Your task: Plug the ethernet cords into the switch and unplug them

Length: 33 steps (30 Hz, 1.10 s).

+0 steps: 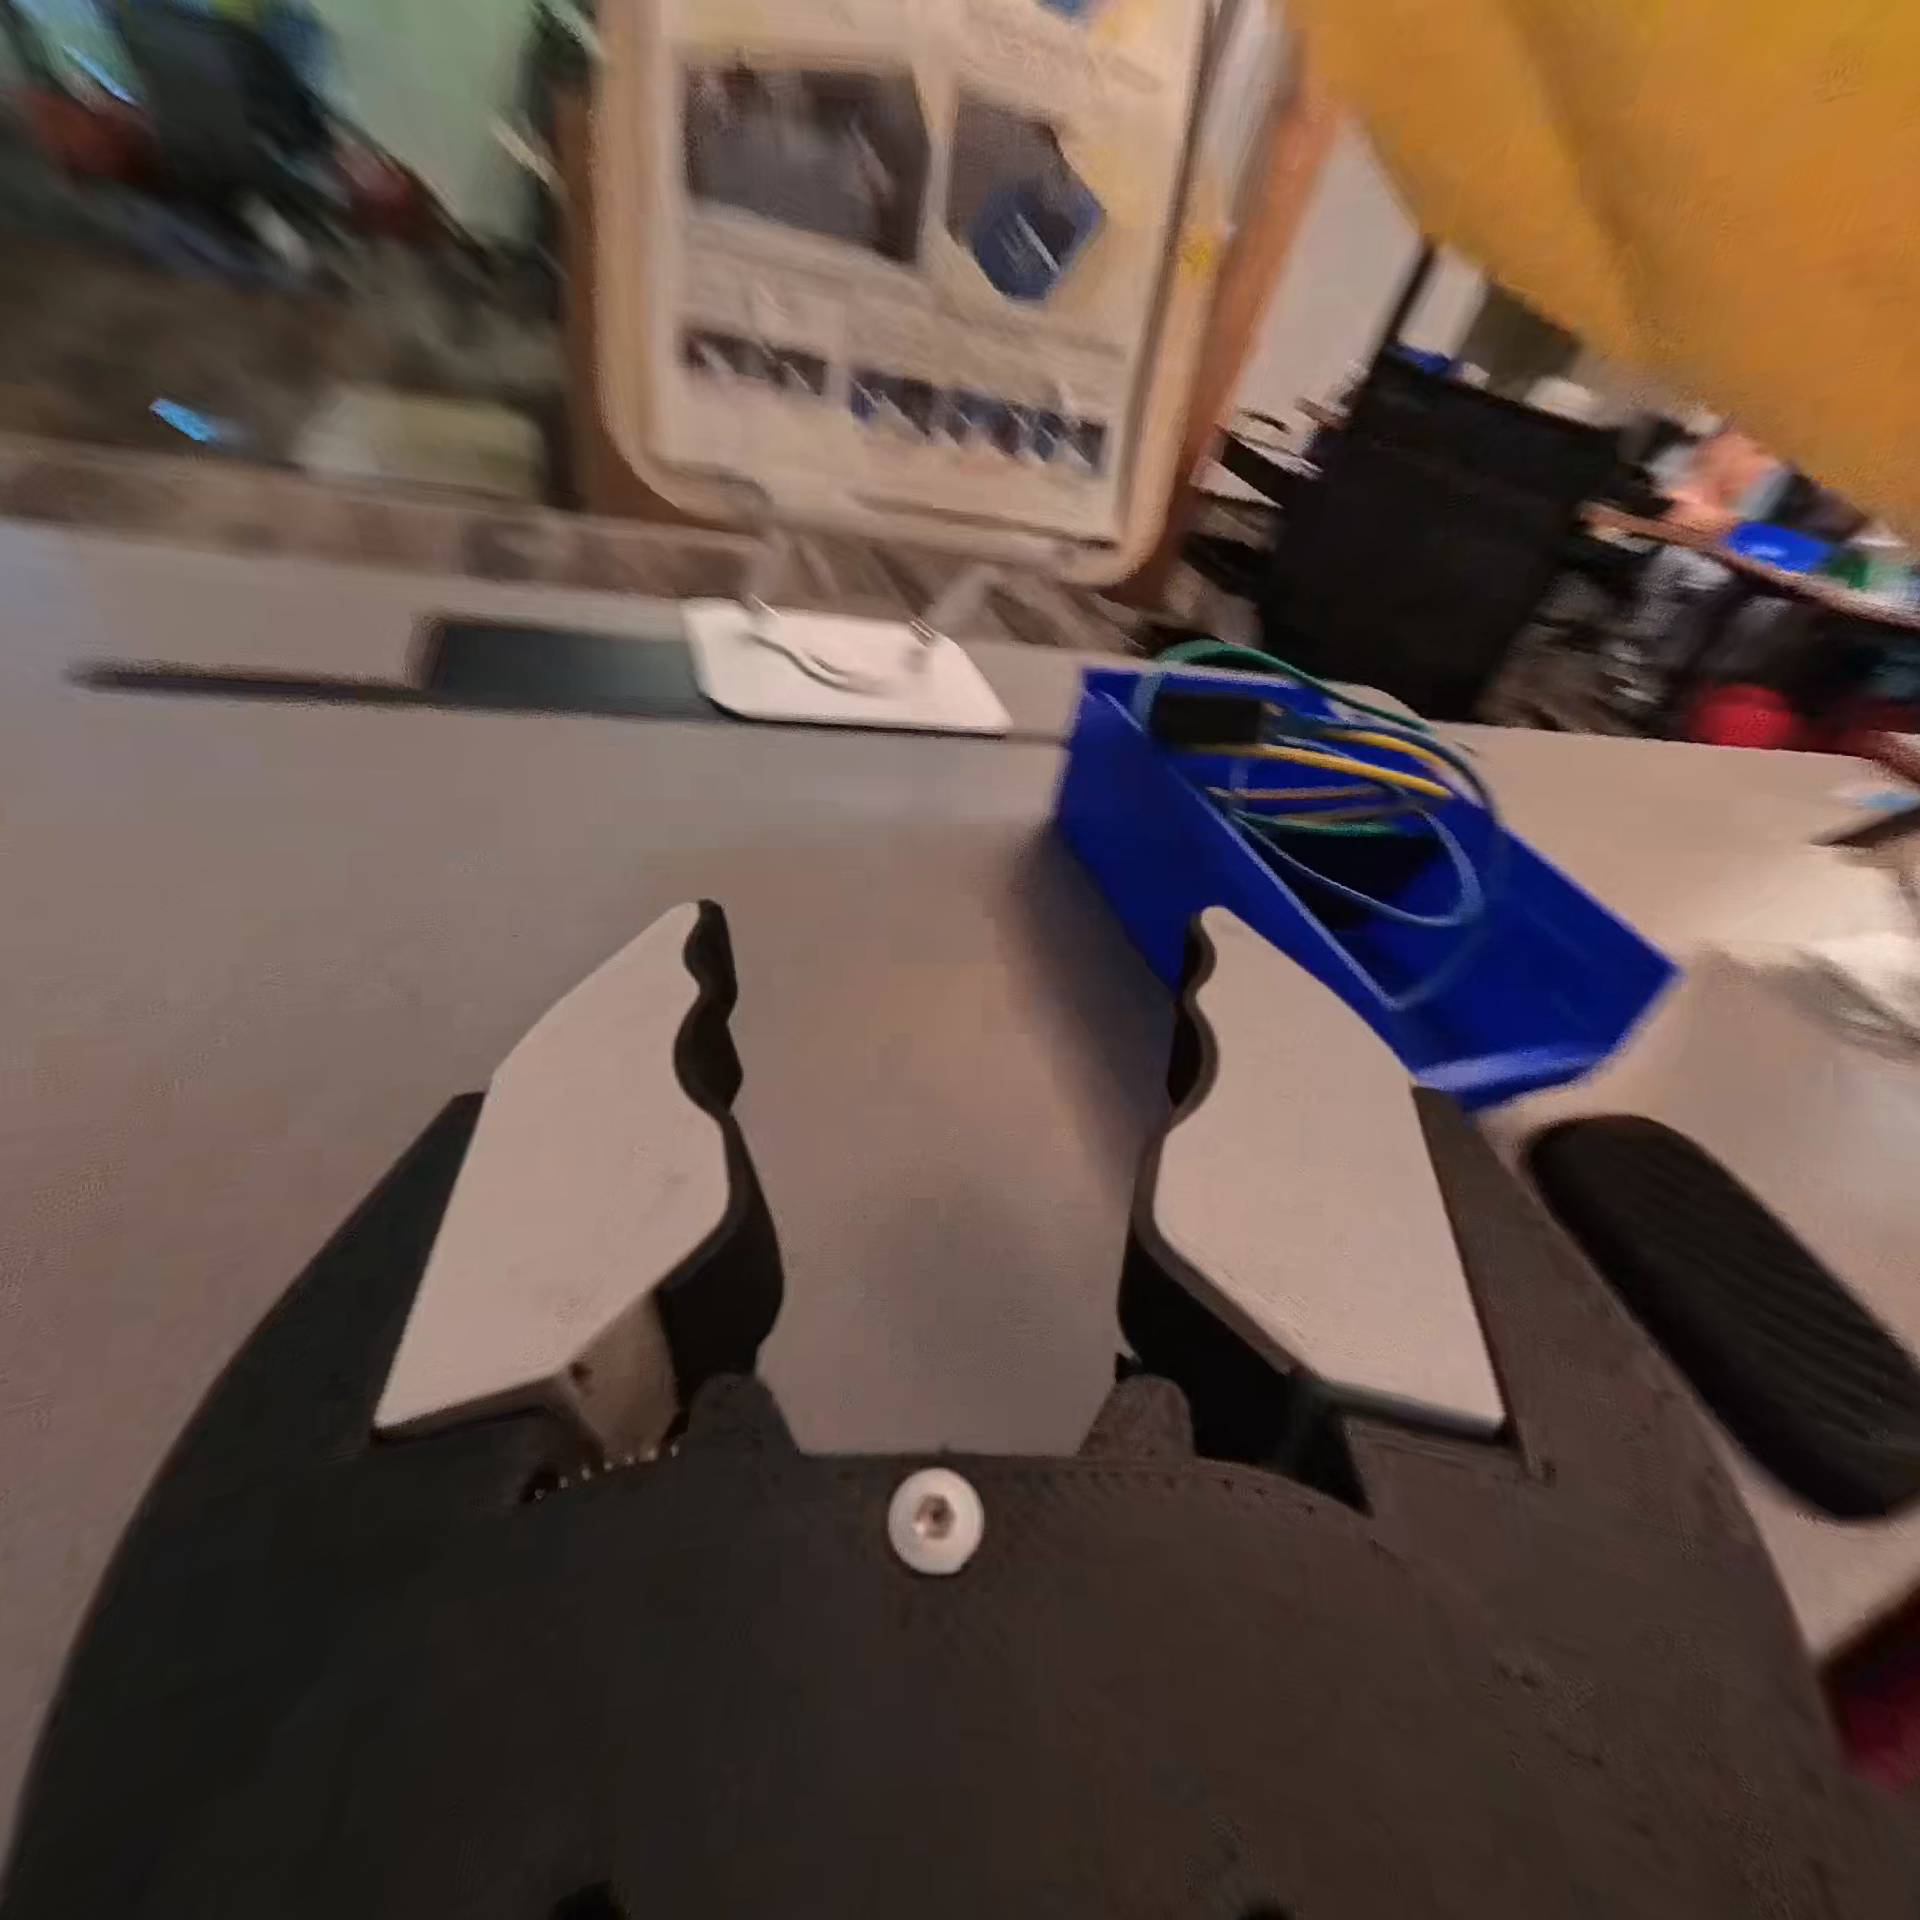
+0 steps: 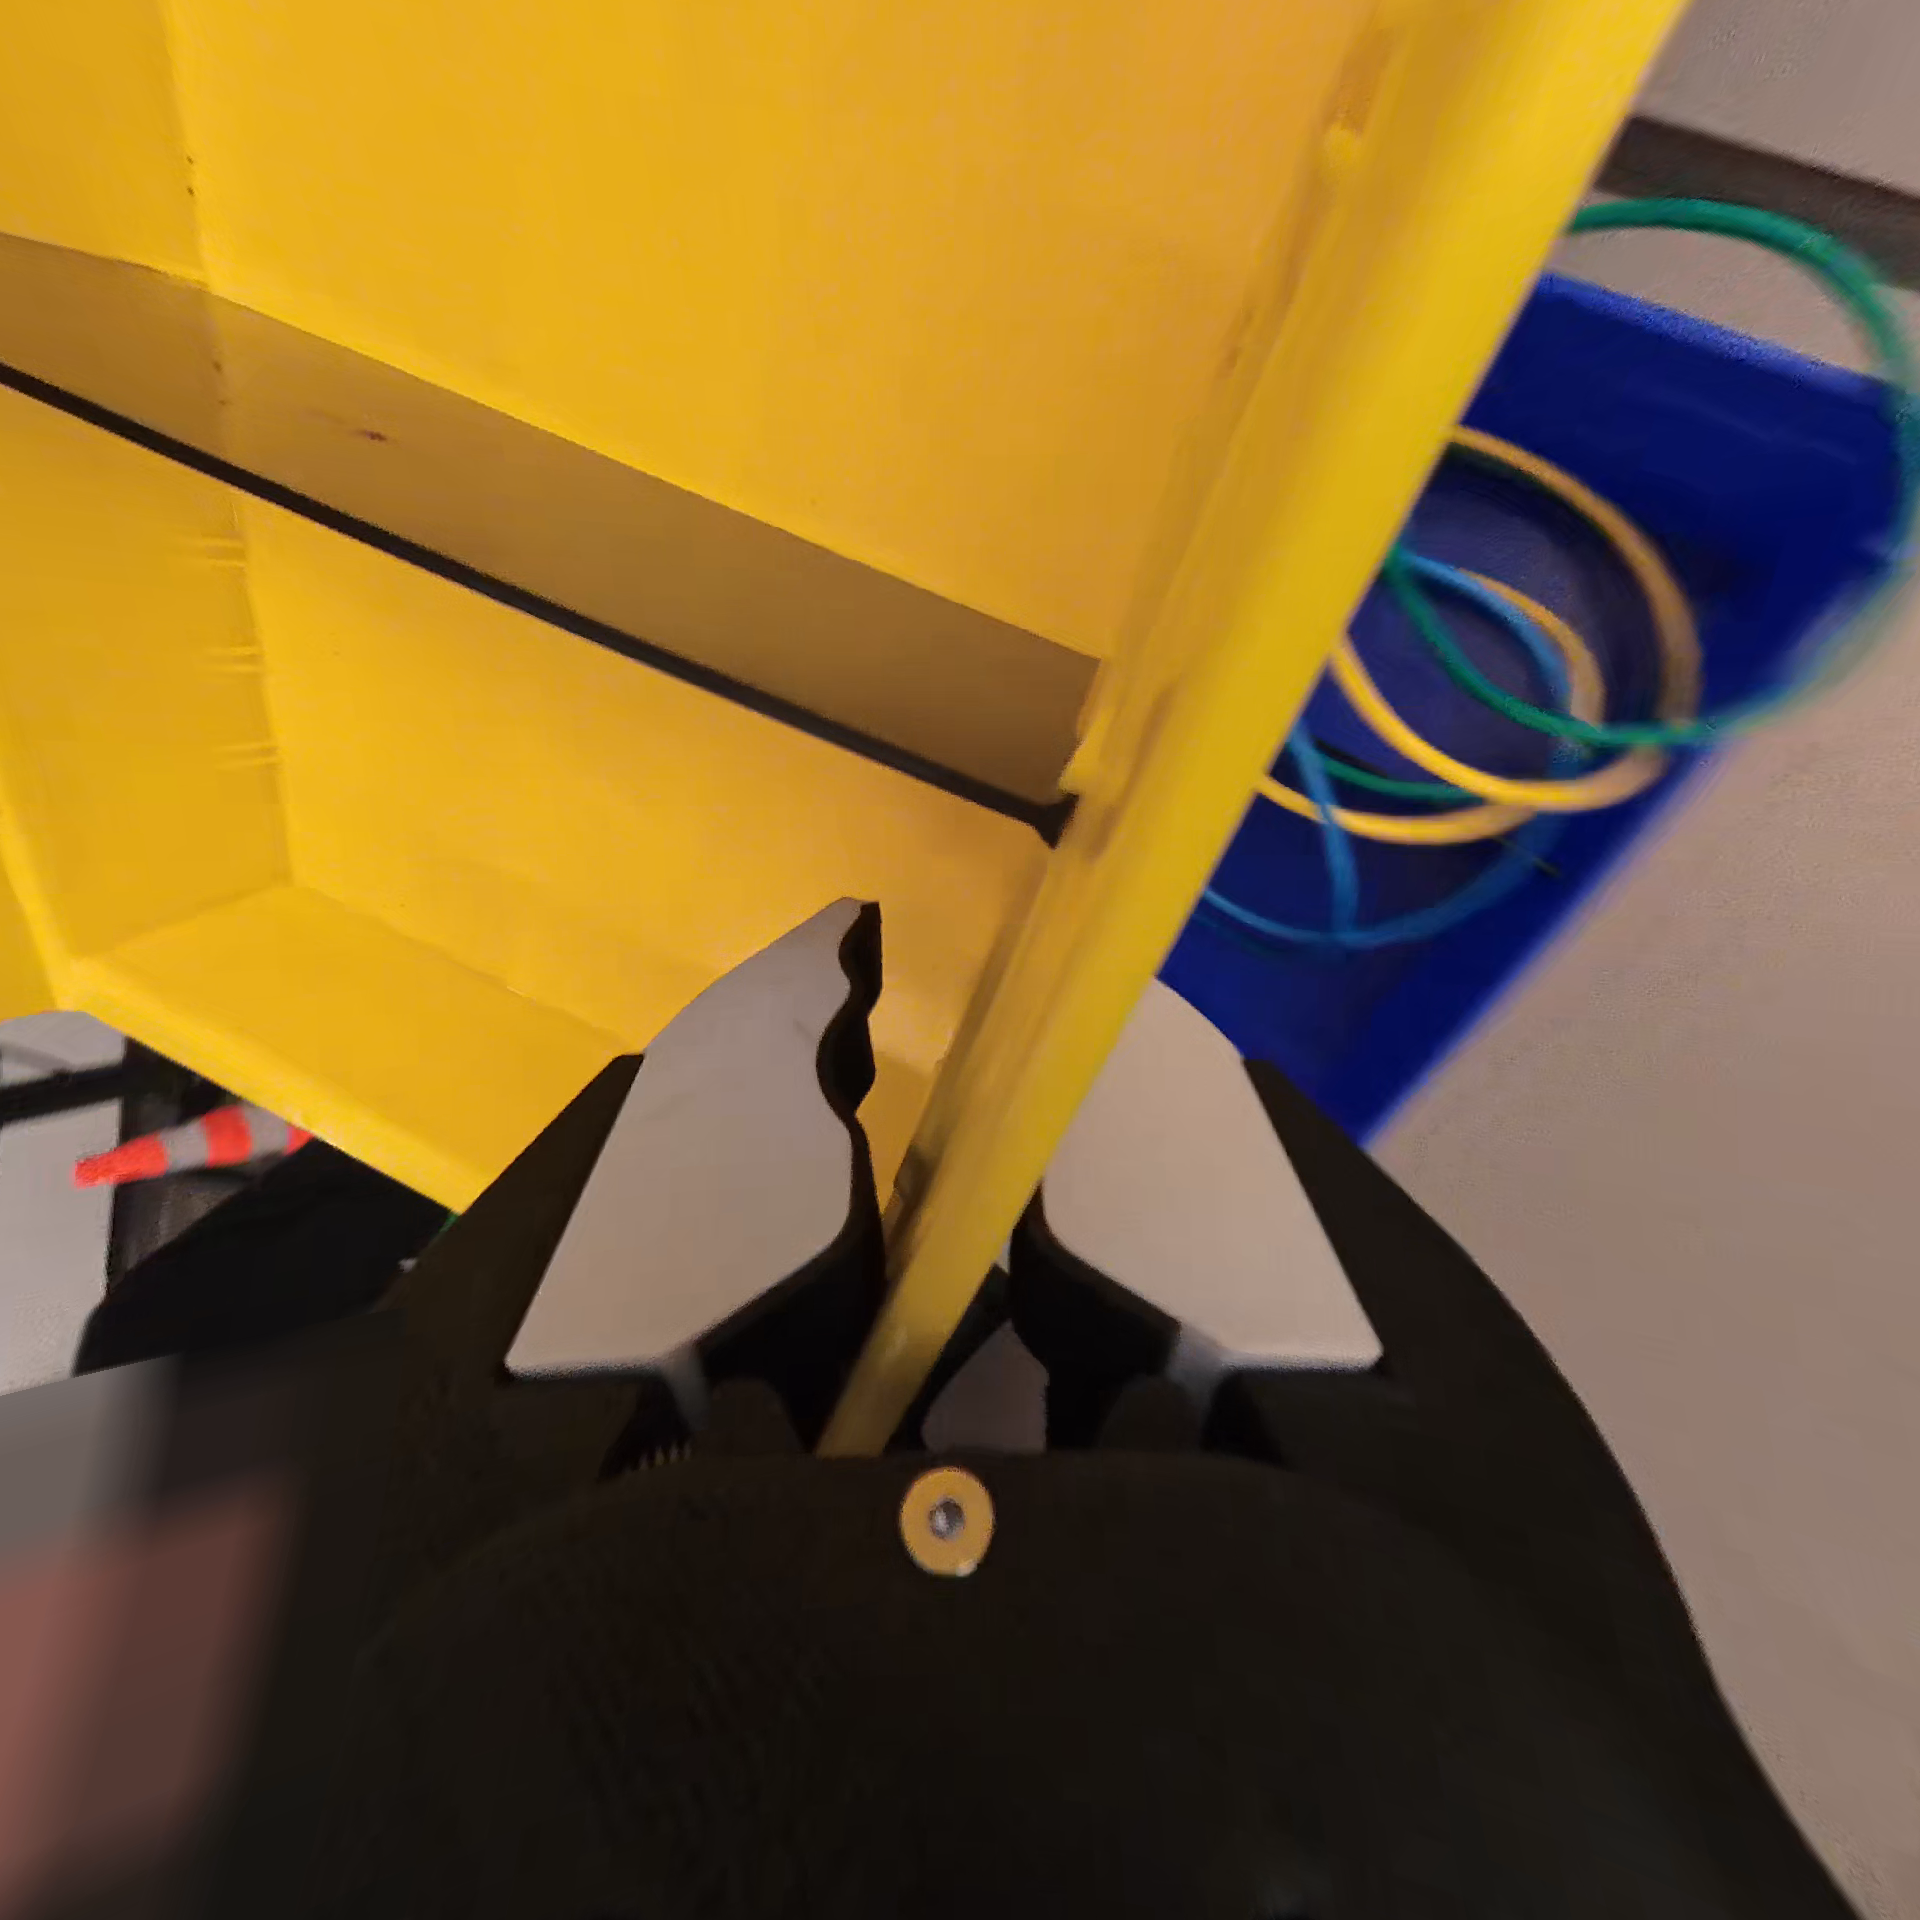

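A blue bin (image 1: 1143, 831) lies on the grey table (image 1: 416, 935) and holds coiled green, yellow and blue ethernet cords (image 1: 1351, 800). A small black box (image 1: 1205, 717) rests at its far end. My left gripper (image 1: 956, 920) is open and empty, low over the table just left of the bin. My right gripper (image 2: 1023, 935) is shut on the side wall of a yellow bin (image 2: 727, 312) and holds it tilted in the air. Its right fingertip is hidden behind that wall. The blue bin (image 2: 1714, 416) and cords (image 2: 1507, 727) lie beyond it. The yellow bin (image 1: 1662, 208) looms at the upper right of the left wrist view.
A poster on a stand (image 1: 894, 260) with a white base (image 1: 842, 675) stands at the table's far edge, next to a dark slot (image 1: 561, 665). A black ribbed object (image 1: 1714, 1320) lies right of my left gripper. An orange-and-white cone (image 2: 197, 1143) shows below the yellow bin. Some 35 centimetres of space lies between my two pairs of fingers.
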Each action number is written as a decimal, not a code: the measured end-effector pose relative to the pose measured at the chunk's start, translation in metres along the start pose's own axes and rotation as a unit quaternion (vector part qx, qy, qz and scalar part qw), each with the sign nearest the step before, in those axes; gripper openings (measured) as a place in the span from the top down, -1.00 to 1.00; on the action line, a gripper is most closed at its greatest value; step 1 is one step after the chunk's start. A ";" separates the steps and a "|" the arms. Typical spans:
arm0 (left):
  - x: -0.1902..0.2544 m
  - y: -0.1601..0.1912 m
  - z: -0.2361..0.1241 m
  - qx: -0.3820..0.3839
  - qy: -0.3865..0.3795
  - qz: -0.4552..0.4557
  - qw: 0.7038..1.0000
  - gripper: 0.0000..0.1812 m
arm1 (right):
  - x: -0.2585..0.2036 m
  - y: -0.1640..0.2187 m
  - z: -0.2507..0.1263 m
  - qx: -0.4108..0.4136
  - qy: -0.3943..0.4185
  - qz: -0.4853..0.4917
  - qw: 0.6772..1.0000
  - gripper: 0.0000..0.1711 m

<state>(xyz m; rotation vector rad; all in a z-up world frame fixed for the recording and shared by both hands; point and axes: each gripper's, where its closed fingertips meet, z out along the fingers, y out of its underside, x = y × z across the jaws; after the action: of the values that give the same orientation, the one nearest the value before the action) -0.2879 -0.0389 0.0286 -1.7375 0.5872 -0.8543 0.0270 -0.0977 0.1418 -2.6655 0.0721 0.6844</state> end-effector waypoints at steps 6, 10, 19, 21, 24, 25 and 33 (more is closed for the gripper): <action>0.068 0.033 0.113 -0.126 0.123 -0.059 0.983 0.05 | 0.133 0.070 -0.082 0.105 0.107 0.096 0.984 0.71; 0.099 0.062 0.182 -0.255 0.128 -0.052 0.957 0.11 | 0.201 0.115 -0.084 0.135 0.130 0.178 0.966 0.71; 0.109 0.114 0.212 -0.480 0.066 0.122 0.866 0.36 | 0.275 0.177 -0.042 0.115 0.134 0.270 0.946 0.71; 0.114 0.117 0.209 -0.516 0.089 0.133 0.842 0.50 | 0.281 0.186 -0.029 0.097 0.134 0.277 0.947 0.71; 0.103 0.114 0.204 -0.551 0.080 0.138 0.819 0.87 | 0.288 0.195 -0.012 0.071 0.134 0.282 0.947 0.72; 0.091 0.111 0.204 -0.553 0.069 0.151 0.816 0.88 | 0.288 0.198 -0.006 0.062 0.133 0.282 0.948 0.72; -0.054 0.072 0.182 -0.496 0.012 0.063 0.866 0.95 | 0.294 0.216 0.024 0.010 0.120 0.266 0.956 0.72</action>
<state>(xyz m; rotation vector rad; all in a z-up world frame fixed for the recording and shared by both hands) -0.1775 0.0872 -0.0868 -2.5573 1.2952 -0.4761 0.2441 -0.2752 -0.0937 -2.7046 0.8832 0.4964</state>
